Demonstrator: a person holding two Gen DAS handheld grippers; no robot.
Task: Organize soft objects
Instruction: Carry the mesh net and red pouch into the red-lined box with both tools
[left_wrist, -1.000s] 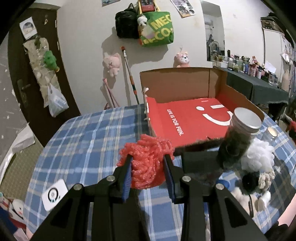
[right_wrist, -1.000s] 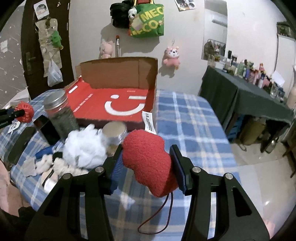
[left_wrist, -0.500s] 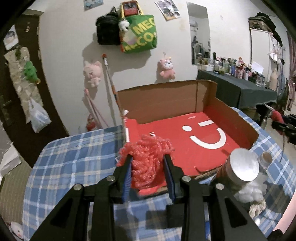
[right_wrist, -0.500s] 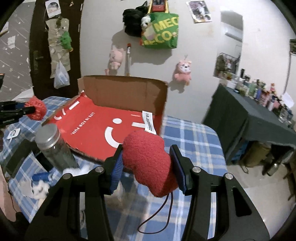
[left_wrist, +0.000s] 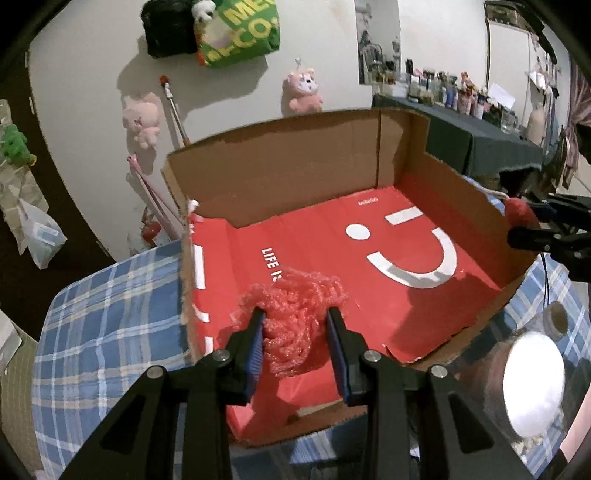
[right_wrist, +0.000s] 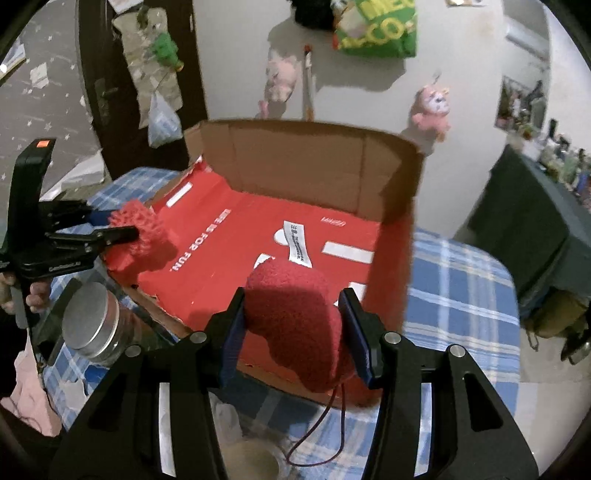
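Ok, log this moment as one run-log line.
left claw: shut on coral-red curly scrunchie over red-lined cardboard box | right claw: shut on dark red plush pouch over box | nothing released yet

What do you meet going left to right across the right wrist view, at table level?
Left gripper holding a coral fuzzy ball → metal-lidded jar → red plush toy in the right gripper → red box's right wall → checked tablecloth.

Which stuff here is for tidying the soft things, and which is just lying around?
For the job:
- curly pink puff, in left tool
- fuzzy red plush, in right tool
- cardboard box

Lying about:
- metal-lidded jar
- wall plushies
- green bag
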